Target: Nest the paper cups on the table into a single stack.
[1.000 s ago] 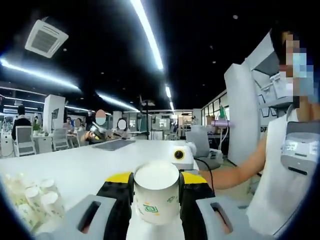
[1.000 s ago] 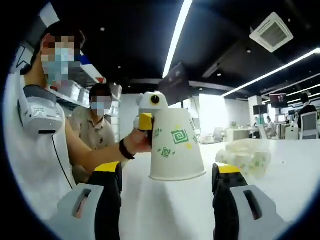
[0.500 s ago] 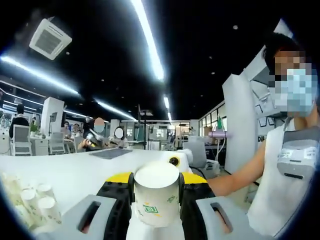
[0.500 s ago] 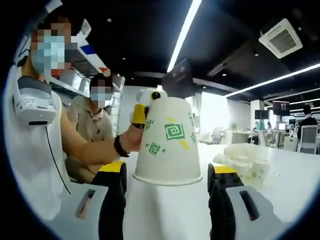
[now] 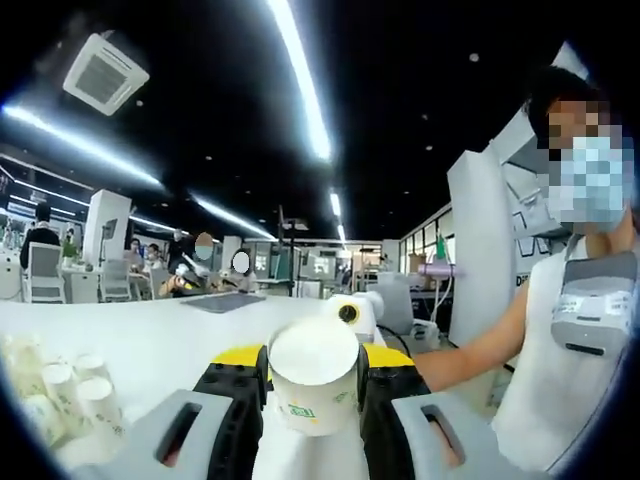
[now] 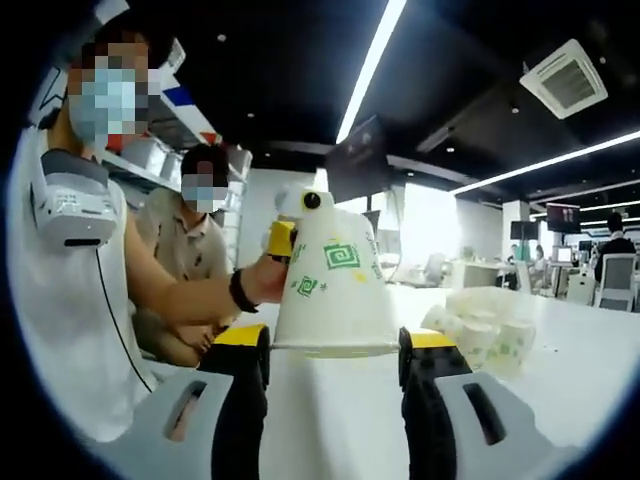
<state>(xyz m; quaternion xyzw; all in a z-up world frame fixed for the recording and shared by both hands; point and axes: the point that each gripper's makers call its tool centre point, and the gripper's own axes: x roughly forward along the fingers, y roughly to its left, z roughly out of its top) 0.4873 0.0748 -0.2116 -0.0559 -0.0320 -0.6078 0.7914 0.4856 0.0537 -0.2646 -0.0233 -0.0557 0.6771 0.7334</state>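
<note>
paper cup [image 5: 314, 388] sits pinched upside down between the left gripper [image 5: 312, 400] fingers, rim just above the spread right gripper [image 6: 332, 372] fingers, where a careless clamp could crush it.

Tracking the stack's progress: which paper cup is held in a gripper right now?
The green-patterned paper cup clamped in the left gripper; the other cups lie bunched on the table.
</note>
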